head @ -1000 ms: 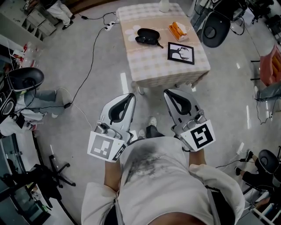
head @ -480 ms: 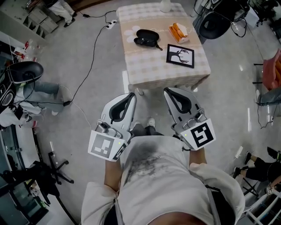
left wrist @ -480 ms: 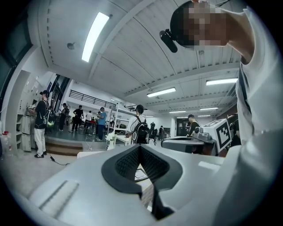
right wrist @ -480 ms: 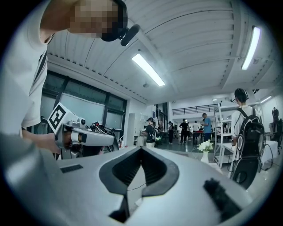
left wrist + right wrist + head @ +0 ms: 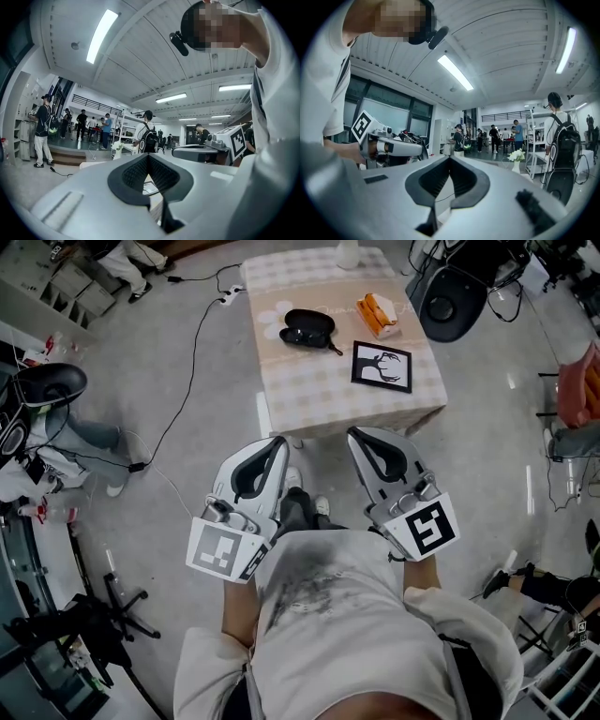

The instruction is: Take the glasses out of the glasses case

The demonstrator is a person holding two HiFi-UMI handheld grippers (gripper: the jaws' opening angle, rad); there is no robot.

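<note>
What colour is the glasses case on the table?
Black; the glasses case shows best in the head view.

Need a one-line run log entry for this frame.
phase: pre-grasp | left gripper: jaws shut, empty | right gripper: jaws shut, empty | glasses case: on table, untouched, both grippers short of it

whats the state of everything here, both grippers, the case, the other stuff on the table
left gripper: shut, empty, short of the table
right gripper: shut, empty, short of the table
glasses case: on the table, looks open, contents too small to tell
picture frame: lying flat on the table
orange box: on the table, open or shut unclear
</note>
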